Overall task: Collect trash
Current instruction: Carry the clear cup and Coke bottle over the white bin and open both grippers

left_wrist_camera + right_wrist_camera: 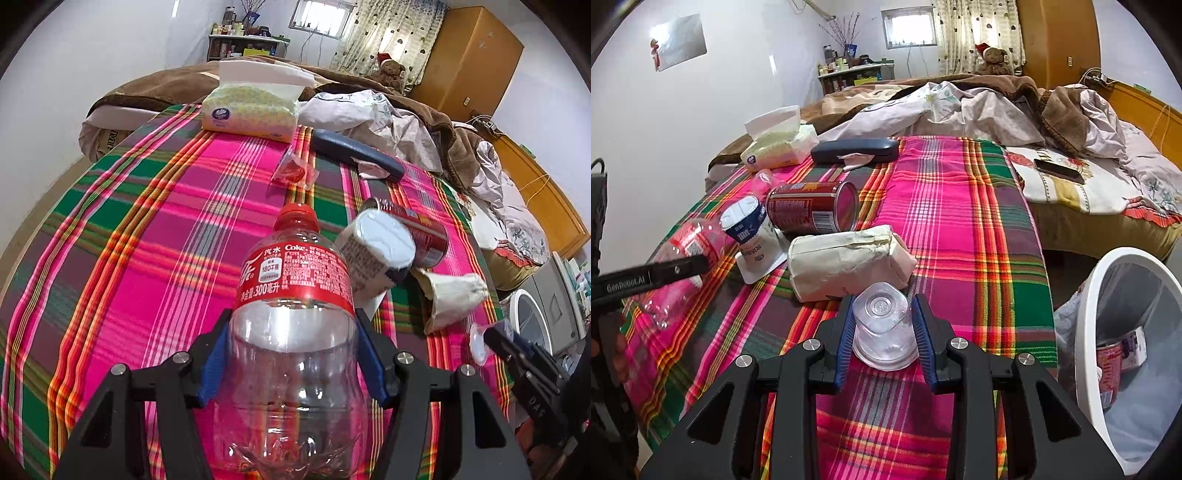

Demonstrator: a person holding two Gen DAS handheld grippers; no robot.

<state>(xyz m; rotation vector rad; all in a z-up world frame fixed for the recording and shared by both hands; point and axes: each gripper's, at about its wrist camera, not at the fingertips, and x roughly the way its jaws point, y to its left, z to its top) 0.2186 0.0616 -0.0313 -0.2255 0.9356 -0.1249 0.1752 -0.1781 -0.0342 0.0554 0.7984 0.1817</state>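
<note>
Left wrist view: left tool (291,354) clamps a clear ribbed Coke bottle (295,332) over the plaid bed cover (147,240); right tool (882,332) grips a transparent plastic cup (882,328).

The left half of the plaid cloth (140,236) lies bare up to the tissue pack (251,112), giving open passage. To the right, a red can (812,212), yogurt cup (750,229) and paper bag (846,260) crowd together, almost touching. The white bin (1104,332) stands open beside the bed's right edge.
</note>
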